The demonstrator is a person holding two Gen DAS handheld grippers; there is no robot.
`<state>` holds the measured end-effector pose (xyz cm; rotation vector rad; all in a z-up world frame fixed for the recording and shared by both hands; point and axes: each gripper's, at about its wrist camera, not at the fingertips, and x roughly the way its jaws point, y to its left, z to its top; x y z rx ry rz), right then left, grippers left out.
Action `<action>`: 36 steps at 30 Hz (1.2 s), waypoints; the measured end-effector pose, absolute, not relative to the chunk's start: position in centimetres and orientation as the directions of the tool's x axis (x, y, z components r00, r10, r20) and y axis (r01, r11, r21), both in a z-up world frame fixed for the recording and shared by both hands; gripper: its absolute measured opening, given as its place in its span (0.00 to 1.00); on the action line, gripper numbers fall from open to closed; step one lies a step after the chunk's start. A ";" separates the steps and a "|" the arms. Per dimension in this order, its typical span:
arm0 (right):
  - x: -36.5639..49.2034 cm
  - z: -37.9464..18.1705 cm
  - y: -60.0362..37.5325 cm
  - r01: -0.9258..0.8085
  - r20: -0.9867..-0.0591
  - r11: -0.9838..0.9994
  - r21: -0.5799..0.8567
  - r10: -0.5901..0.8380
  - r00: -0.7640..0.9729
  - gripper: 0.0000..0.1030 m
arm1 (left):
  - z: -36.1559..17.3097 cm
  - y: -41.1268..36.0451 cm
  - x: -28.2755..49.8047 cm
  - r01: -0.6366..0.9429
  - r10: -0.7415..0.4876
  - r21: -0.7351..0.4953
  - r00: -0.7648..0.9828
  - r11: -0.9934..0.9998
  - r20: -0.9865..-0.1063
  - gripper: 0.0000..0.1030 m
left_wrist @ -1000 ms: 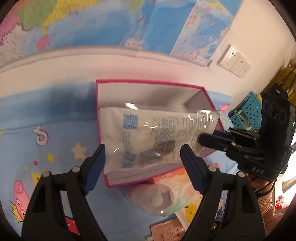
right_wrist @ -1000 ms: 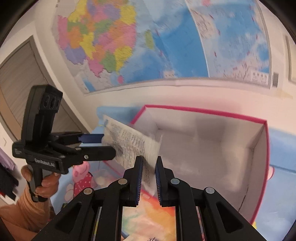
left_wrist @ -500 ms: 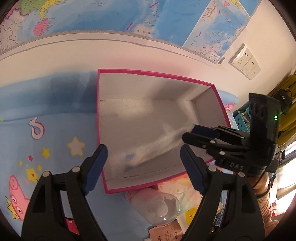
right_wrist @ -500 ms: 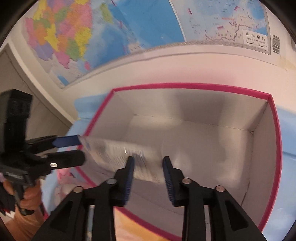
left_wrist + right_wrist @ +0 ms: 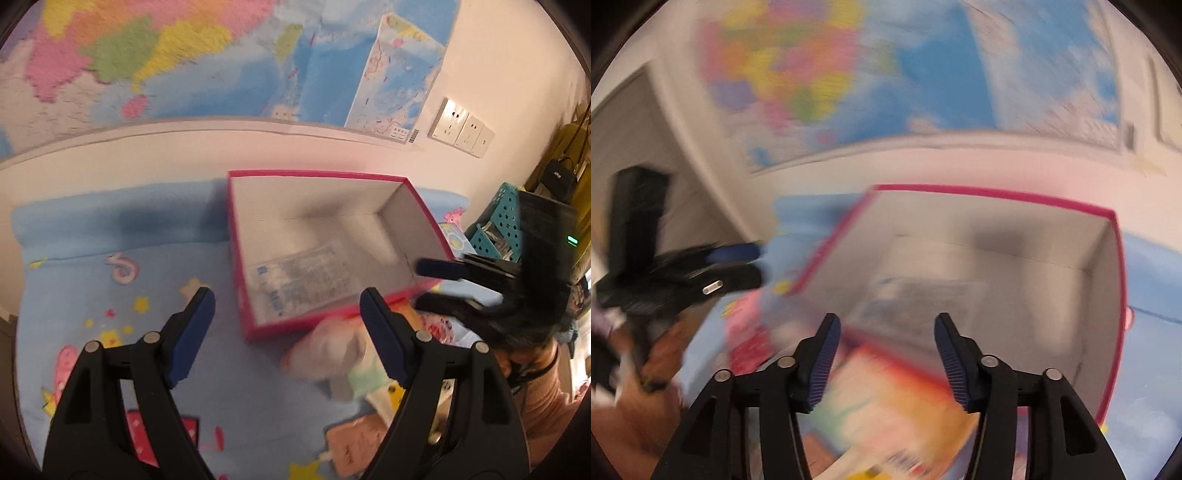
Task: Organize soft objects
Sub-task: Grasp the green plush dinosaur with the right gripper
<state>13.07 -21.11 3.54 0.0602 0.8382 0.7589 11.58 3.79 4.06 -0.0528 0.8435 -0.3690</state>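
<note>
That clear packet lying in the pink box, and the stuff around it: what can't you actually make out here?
- Clear packet: left wrist view, print too blurred to read; right wrist view, a grey smear.
- Soft items in front of the pink box: left wrist view, partly hidden by the left gripper.
- Colourful pack: right wrist view, motion-blurred, cut off below.

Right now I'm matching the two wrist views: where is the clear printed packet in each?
Left wrist view: the clear printed packet lies flat on the box floor, near the centre of the picture.
Right wrist view: it shows blurred, centre, above the fingertips.
Shared landmark: the pink-rimmed box.
</note>
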 end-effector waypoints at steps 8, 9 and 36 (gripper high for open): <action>3.2 2.9 -17.3 -0.777 -0.612 0.521 0.352 0.757 0.230 0.66 | 1.9 7.3 5.5 0.242 -0.261 -0.134 0.639 0.961 -0.723 0.79; 2.2 2.4 -16.5 -0.790 -0.619 0.499 0.356 0.759 0.201 0.66 | 1.5 7.7 4.9 0.233 -0.257 -0.137 0.638 0.963 -0.726 0.79; -3.9 -0.8 -10.0 -0.902 -0.722 0.408 0.141 0.665 0.188 0.46 | -4.5 13.6 -0.7 0.099 -0.283 -0.280 0.584 0.955 -0.761 0.79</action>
